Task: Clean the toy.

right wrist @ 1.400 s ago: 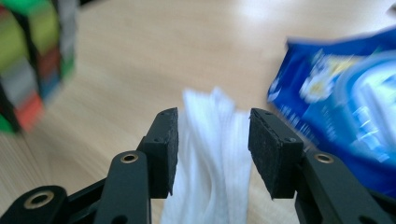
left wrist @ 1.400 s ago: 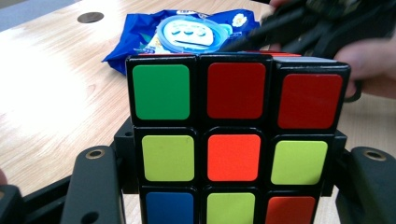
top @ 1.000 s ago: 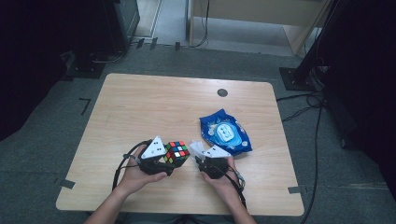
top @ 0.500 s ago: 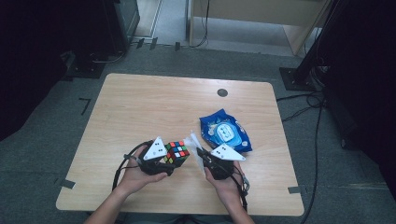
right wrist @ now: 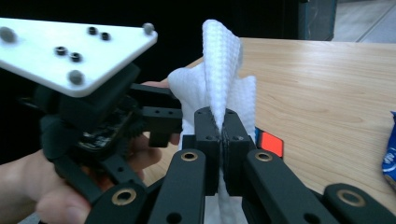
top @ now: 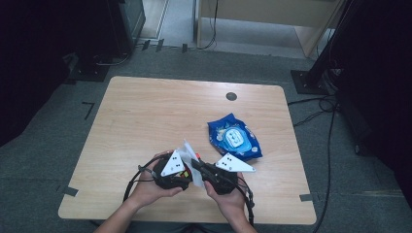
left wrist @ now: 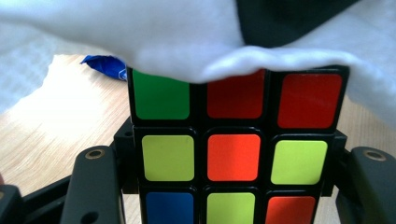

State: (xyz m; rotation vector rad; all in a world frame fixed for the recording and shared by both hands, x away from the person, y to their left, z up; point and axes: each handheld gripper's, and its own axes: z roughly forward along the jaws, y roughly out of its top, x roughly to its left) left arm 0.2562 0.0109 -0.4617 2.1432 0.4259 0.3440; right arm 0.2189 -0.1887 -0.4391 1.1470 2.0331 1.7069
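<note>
Left fingers (left wrist: 224, 186): clamped on cube (left wrist: 233, 154)
Right fingers (right wrist: 223, 133): pinching white wipe (right wrist: 222, 70), draped over cube top
Wipes pack (top: 234, 137): counter (top: 145, 111), right of centre

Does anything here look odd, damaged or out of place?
Nothing stands out. The left gripper holds the puzzle cube, the right gripper pinches a white wipe over it, and the blue wipes pack lies flat, unspilled.

A puzzle cube (left wrist: 236, 154) with a black frame shows green, red, orange, lime-yellow and blue squares. A white wipe (right wrist: 223, 88) has a fine waffle weave. The wipes packet (top: 234, 137) is glossy blue with a white label. The table (top: 160, 111) is pale wood grain.
</note>
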